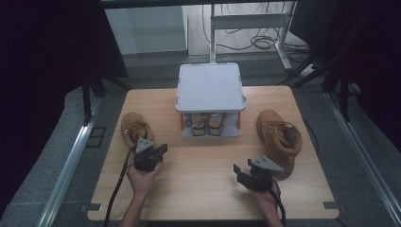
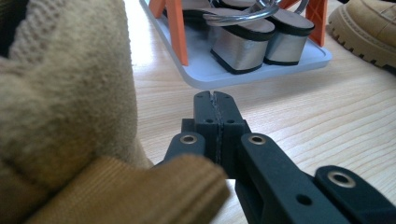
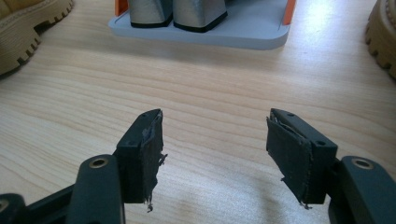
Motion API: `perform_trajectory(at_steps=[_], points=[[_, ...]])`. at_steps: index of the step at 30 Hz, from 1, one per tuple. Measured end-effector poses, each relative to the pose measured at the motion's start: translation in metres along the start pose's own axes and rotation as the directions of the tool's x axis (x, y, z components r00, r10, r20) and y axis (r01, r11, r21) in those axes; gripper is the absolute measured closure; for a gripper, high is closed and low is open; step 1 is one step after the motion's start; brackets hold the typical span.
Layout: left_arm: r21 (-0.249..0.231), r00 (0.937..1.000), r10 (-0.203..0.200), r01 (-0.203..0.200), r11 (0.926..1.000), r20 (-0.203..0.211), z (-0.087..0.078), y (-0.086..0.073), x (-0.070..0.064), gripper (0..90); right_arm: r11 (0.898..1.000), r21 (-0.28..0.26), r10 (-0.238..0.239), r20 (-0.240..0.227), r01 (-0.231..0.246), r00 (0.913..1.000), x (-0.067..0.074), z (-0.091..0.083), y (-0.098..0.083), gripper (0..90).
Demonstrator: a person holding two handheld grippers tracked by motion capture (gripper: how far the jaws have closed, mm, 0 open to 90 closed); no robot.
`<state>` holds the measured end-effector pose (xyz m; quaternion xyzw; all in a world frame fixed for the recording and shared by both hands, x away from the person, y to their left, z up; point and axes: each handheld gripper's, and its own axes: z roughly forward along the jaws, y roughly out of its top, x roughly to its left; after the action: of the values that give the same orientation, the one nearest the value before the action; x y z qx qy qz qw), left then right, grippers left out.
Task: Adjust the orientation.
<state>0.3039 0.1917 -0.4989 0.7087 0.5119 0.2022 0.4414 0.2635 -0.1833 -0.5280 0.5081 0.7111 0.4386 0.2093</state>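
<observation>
As we read the bench [image 1: 208,175] from left to right, we find first a tan lace-up boot [image 1: 135,128] lying near the left edge. The left tongs [image 1: 161,150] sit just beside it, on its near right side, with the jaws pressed together and nothing between them. From the left gripper view the boot's padded collar [image 2: 65,116] rises directly to the left of the closed left tongs [image 2: 215,100], whose tips rest just above the wood; we cannot tell whether the tool's body touches the boot.

At the middle back stands a grey two-tier shoe rack [image 1: 210,87] with orange posts. A pair of block-heeled sandals [image 1: 204,124] sits on its lower shelf, heels towards the person.

Further right, the right tongs [image 1: 238,172] are held low over the near part of the bench, jaws wide apart and empty, as the right gripper view confirms [image 3: 214,140]. A second tan boot [image 1: 280,139] stands behind and to the right of them, well apart from its mate.
</observation>
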Motion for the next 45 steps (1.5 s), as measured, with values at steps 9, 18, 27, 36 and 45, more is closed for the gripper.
perform_trajectory(at_steps=[9, 18, 27, 36, 45], points=[[-0.017, 0.9991, -0.005, 0.004, 0.9998, -0.043, -0.016, -0.011, 0.007, 89.8, 1.0, 0.012, -0.004, 0.0, 0.004, 1.0, 0.001, 0.002, -0.001, 36.4], [-0.029, 0.9962, -0.02, 0.018, 0.9994, -0.085, -0.031, -0.019, 0.015, 89.8, 1.0, 0.014, -0.007, 0.004, 0.007, 1.0, 0.001, 0.002, -0.001, 36.3], [-0.045, 0.9924, -0.051, 0.046, 0.9979, -0.112, -0.045, -0.028, 0.027, 89.7, 1.0, 0.014, -0.008, 0.006, 0.008, 0.9999, 0.0, 0.002, -0.001, 36.3], [-0.053, 0.9906, -0.058, 0.052, 0.9972, -0.124, -0.056, -0.032, 0.028, 89.7, 1.0, 0.013, -0.004, 0.01, 0.004, 0.9999, -0.001, 0.002, -0.001, 36.3], [-0.038, 0.9895, -0.041, 0.036, 0.9986, -0.138, -0.062, -0.034, 0.03, 89.7, 1.0, 0.011, -0.004, 0.012, 0.004, 0.9999, -0.002, 0.001, -0.001, 36.3]])
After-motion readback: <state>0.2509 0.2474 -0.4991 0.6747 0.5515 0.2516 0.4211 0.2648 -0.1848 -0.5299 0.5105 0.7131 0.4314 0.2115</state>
